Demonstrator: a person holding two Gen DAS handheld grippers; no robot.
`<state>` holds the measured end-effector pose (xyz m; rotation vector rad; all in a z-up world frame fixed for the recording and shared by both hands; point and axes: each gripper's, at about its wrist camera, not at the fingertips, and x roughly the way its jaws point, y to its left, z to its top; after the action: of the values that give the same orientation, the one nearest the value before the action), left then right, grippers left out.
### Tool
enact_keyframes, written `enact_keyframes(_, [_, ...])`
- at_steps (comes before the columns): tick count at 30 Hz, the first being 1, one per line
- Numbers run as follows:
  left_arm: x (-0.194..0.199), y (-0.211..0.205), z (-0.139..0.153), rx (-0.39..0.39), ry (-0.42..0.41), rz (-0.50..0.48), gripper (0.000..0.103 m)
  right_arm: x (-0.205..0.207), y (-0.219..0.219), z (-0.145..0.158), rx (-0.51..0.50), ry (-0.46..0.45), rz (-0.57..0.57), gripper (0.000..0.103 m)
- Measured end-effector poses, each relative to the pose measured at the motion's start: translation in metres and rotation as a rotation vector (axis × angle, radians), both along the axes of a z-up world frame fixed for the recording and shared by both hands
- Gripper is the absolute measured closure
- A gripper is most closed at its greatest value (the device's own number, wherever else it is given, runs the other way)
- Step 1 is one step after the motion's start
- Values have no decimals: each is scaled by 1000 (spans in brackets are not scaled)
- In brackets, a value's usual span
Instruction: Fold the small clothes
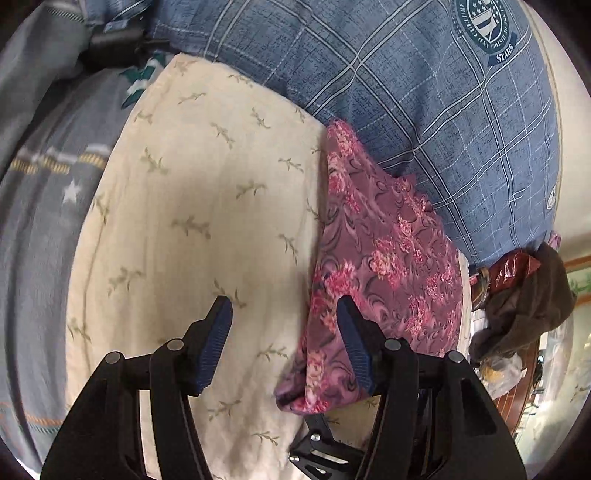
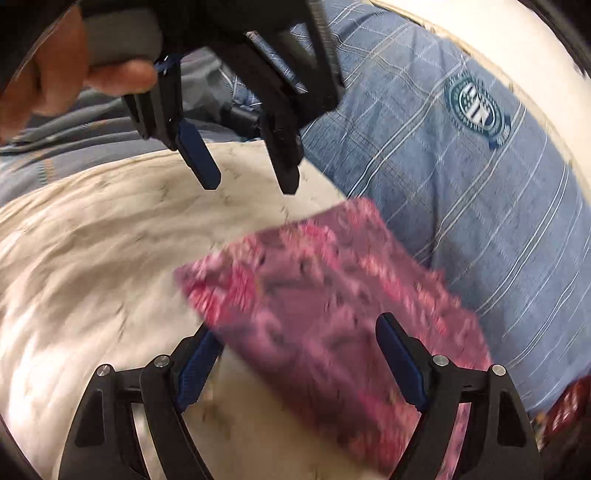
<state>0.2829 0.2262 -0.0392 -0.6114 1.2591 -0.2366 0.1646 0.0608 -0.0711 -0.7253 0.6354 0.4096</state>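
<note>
A folded pink and purple floral cloth (image 1: 384, 266) lies on a cream leaf-print sheet (image 1: 192, 206). My left gripper (image 1: 284, 306) is open and hovers over the cloth's left edge and the cream sheet, holding nothing. In the right wrist view the floral cloth (image 2: 332, 302) is blurred by motion. My right gripper (image 2: 299, 328) is open just above it, its jaws to either side of the cloth. The left gripper (image 2: 251, 184) shows at the top of that view, open, held by a hand (image 2: 55, 74).
A blue checked pillow (image 1: 424, 92) with a round emblem (image 1: 484, 22) lies behind the cloth. A grey-blue blanket with stars (image 1: 44, 192) is at the left. A dark brown garment and clutter (image 1: 524, 306) lie at the right edge.
</note>
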Motion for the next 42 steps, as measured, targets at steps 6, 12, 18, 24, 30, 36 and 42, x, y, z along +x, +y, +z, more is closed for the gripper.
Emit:
enact_keyframes(6, [42, -6, 2, -110, 0, -65, 36, 12, -1, 5, 19, -51, 13, 98])
enact_keyframes(12, [91, -43, -13, -152, 40, -105, 34, 2, -21, 11, 103, -69, 41, 98])
enact_keyframes(18, [114, -88, -26, -34, 66, -191, 75, 6, -26, 11, 165, -28, 43, 98])
enact_keyframes(24, [104, -90, -6, -21, -4, -148, 95, 14, -41, 19, 283, 62, 53, 98])
enact_keyframes(30, [95, -108, 38, -41, -85, -162, 95, 11, -79, 54, 430, 35, -6, 98])
enact_keyframes(36, [87, -151, 74, 5, -134, -206, 95, 2, -136, 75, 583, 65, -115, 98])
enact_keyframes(42, [80, -214, 97, 34, -178, -249, 95, -8, -203, 83, 728, 107, -230, 98])
